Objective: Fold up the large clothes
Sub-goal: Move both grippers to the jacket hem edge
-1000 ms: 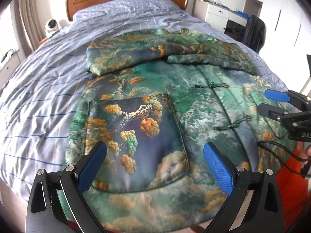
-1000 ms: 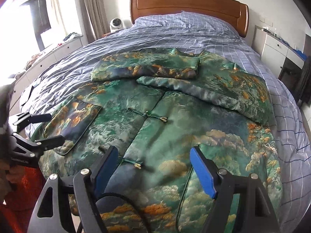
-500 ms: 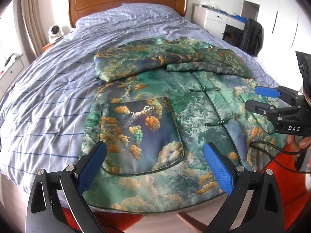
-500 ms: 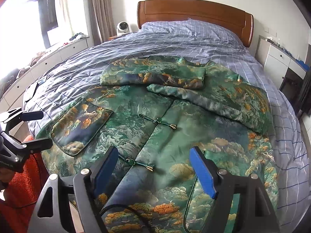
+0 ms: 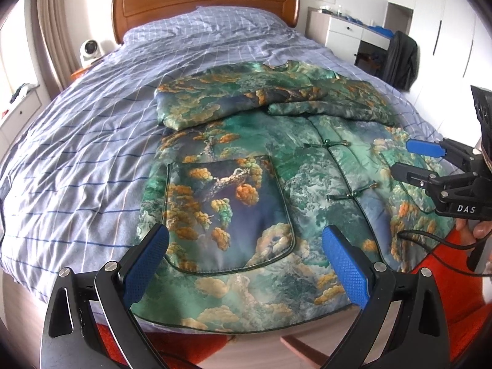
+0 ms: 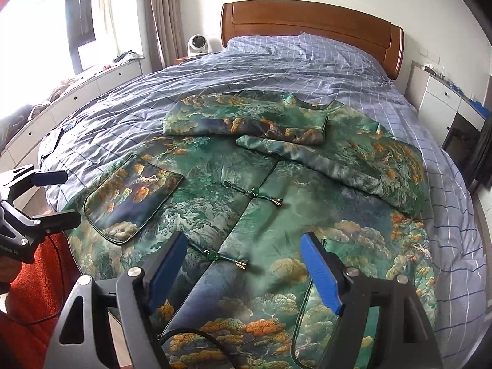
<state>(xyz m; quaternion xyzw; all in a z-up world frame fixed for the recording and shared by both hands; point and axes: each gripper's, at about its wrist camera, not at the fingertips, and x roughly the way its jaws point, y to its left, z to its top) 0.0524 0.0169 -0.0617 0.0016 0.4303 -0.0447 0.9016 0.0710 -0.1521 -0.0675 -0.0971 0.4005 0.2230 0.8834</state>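
Brocade jacket lies lower and smaller in frame than a second ago, hem edge now visible, so both wide-open, empty grippers, left gripper and right gripper, look pulled back between folds

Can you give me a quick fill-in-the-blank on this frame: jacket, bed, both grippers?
1. The green patterned jacket lies on a bed whose headboard is made of ____.
2. Both sleeves are folded across the jacket's ____.
3. The left gripper and right gripper both have their jaws ____, holding nothing.
4. The pads on the gripper fingers are coloured ____.

Missing words: wood; chest; open; blue
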